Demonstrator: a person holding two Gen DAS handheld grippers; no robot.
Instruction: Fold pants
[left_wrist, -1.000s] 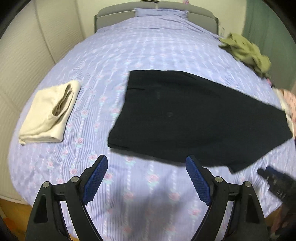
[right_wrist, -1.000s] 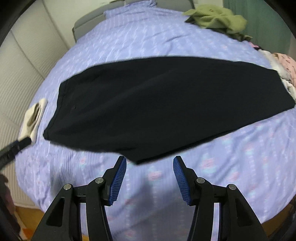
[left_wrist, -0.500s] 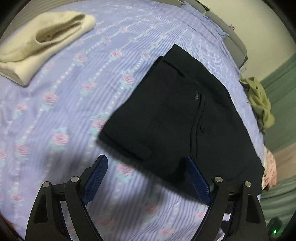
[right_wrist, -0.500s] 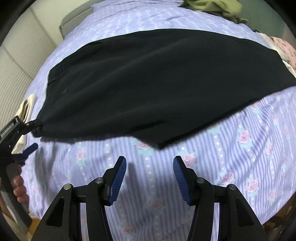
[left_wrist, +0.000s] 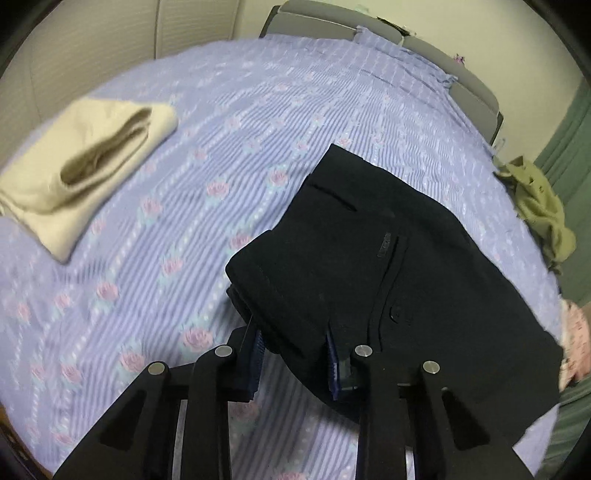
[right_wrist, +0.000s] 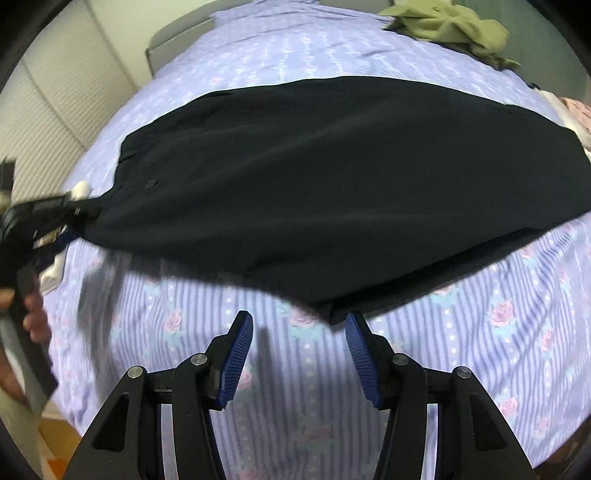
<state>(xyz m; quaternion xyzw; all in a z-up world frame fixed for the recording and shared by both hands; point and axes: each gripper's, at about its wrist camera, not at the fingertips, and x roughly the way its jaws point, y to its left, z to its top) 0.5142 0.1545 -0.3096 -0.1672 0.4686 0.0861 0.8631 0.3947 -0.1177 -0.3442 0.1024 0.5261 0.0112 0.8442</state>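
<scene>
On the bed (left_wrist: 258, 122), six o'clock: left gripper (left_wrist: 295, 354) fingers just closed onto black pants (left_wrist: 388, 266) waistband corner; right gripper (right_wrist: 299, 354) half-open, empty. Fold begins.

You are in a home bedroom, a bed (left_wrist: 295, 110) under a lilac rose-print sheet (right_wrist: 295, 44), grey headboard (left_wrist: 461, 85) against the wall, loose clothes (right_wrist: 450, 22) lying about
</scene>
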